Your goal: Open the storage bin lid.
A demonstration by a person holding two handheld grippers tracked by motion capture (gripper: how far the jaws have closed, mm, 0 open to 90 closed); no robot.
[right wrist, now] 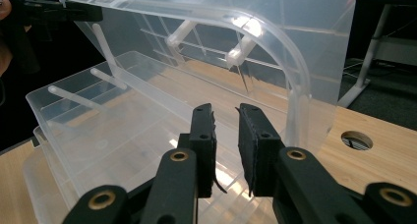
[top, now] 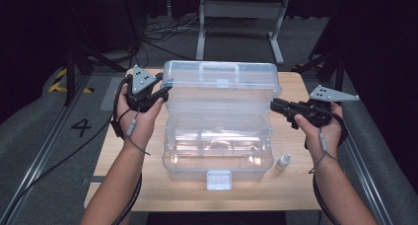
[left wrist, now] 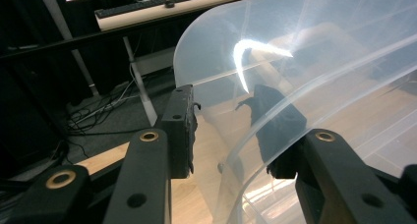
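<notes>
Overhead, a clear plastic box [top: 217, 146] sits mid-table [top: 148, 185] with its lid [top: 222, 84] raised upright at the back. The left gripper [top: 165, 91] is at the lid's left edge, the right gripper [top: 274, 105] at the lid's right edge, its tips just beside the plastic. A small white bottle [top: 283, 162] stands on the table just right of the box's front corner.

Next, the left gripper view: the left gripper [left wrist: 233, 135] has its jaws astride the lid's [left wrist: 305, 67] curved edge, one jaw outside, the other seen through the plastic. Whether the pads press on it I cannot tell.

Lastly, the right gripper view: the right gripper [right wrist: 226, 130] has its jaws narrowly parted with nothing between them, pointing into the open box [right wrist: 98, 135] just below the lid's [right wrist: 275, 42] rounded corner; the left gripper [right wrist: 49, 10] shows at the lid's far edge
</notes>
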